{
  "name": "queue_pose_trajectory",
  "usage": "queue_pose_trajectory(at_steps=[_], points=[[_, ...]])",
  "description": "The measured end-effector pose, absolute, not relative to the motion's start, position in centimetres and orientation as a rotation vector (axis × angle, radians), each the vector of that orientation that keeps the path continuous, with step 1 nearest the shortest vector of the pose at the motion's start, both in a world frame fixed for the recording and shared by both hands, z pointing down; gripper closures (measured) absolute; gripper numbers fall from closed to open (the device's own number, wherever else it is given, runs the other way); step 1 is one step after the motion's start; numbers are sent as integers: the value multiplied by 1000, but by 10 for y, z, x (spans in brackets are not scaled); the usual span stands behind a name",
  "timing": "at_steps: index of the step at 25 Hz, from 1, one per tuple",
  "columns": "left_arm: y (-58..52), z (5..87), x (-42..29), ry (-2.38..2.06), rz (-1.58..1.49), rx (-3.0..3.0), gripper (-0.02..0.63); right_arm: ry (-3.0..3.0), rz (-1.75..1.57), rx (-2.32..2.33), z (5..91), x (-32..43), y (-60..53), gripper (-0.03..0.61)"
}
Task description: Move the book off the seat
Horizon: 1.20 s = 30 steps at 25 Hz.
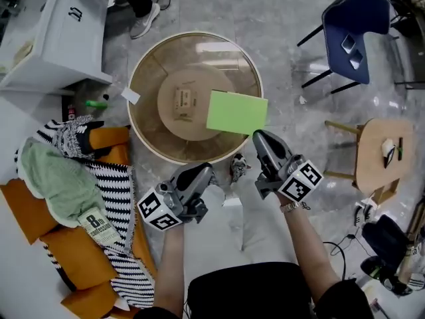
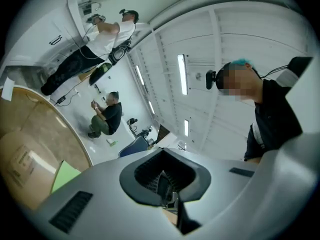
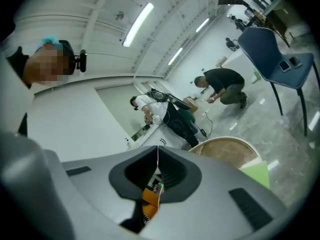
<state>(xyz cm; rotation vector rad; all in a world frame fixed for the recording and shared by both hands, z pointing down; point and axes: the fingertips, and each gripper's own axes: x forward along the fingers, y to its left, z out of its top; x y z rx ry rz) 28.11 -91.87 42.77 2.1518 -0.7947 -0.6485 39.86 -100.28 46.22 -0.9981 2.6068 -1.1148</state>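
Note:
A light green book (image 1: 237, 112) lies flat on the near right part of a round glass-topped table (image 1: 147, 139). My right gripper (image 1: 260, 138) is shut and empty, its tip just at the book's near right corner; I cannot tell if it touches. My left gripper (image 1: 201, 174) is also shut and empty, held lower over my lap, short of the table's rim. The right gripper view shows the jaws (image 3: 157, 176) closed, with a corner of the green book (image 3: 256, 176) beyond. The left gripper view shows closed jaws (image 2: 165, 184) and the book's edge (image 2: 65, 176).
An orange sofa (image 1: 73, 258) at the left carries a striped blanket, a green cloth and a booklet marked 8 (image 1: 99, 226). A blue chair (image 1: 352, 25) and a small wooden table (image 1: 388, 155) stand at the right. A white cabinet (image 1: 60, 38) is far left. Other people crouch and stand nearby.

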Motion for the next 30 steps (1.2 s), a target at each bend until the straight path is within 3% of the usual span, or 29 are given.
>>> queue_pose_trajectory(at_steps=[12, 30], points=[[-911, 319, 266, -1197, -360, 2474, 604, 2898, -608, -677, 307, 339, -970, 563], [-882, 121, 286, -1266, -366, 2692, 604, 2859, -354, -507, 87, 329, -942, 563]])
